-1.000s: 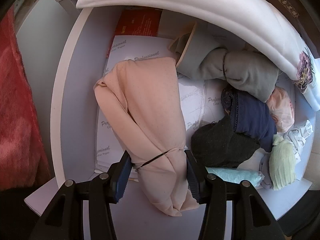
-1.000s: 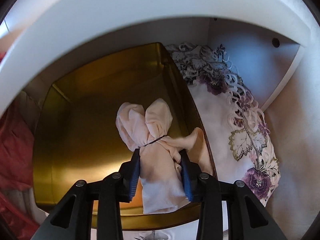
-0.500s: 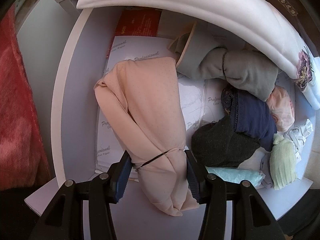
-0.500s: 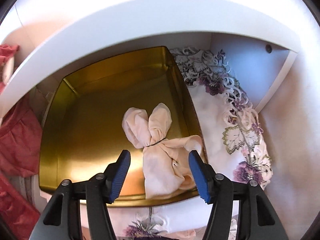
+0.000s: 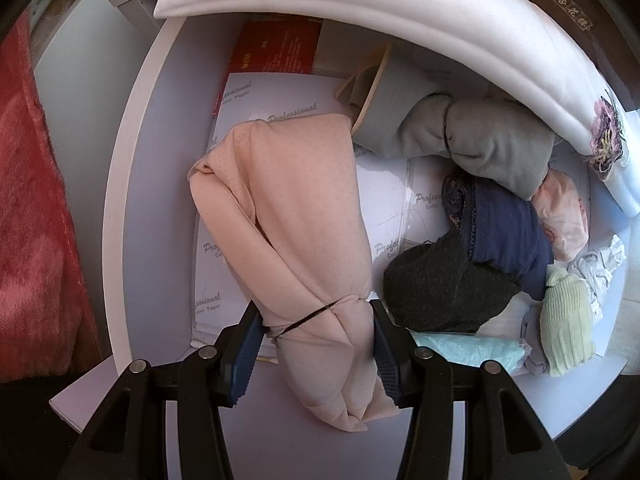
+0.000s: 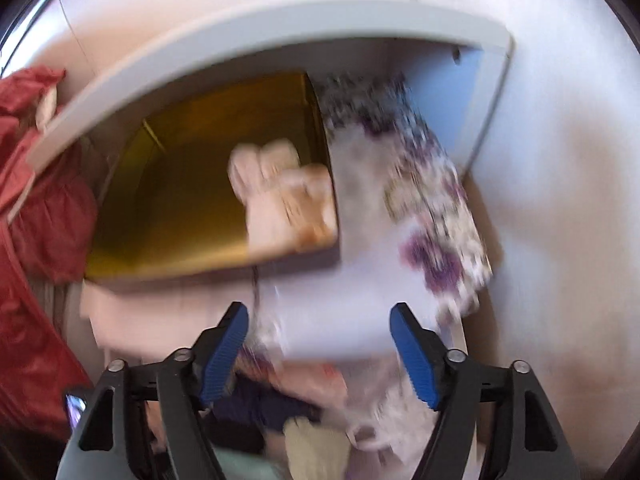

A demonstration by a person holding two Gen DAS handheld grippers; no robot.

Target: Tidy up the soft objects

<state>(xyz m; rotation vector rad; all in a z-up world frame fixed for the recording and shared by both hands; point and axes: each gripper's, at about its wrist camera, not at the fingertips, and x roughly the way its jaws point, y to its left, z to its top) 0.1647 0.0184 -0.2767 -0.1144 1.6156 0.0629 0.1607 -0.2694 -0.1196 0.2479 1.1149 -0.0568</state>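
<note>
Setting: a white drawer lined with sheets of printed colour paper, a white embroidered cloth draped over its far edge; a red plush fabric lies outside the drawer's left wall.
Left gripper: pointing down into the drawer, clenched on a peach rolled garment just below its black hair tie, both blue pads pressing its sides.
Peach rolled garment: lies on the paper, its wide end toward the drawer's far edge, its narrow end past the pads.
Beside that garment, right: a black knit bundle, a navy bundle, a grey tied bundle, a pale green sock, a light blue piece.
Right gripper: jaws opening, nothing between them; the view is blurred.
Beyond the right gripper: a gold tin box in a white compartment, a second peach bundle lying released inside it against its right wall.
Right of the tin: the embroidered cloth with purple flowers.
</note>
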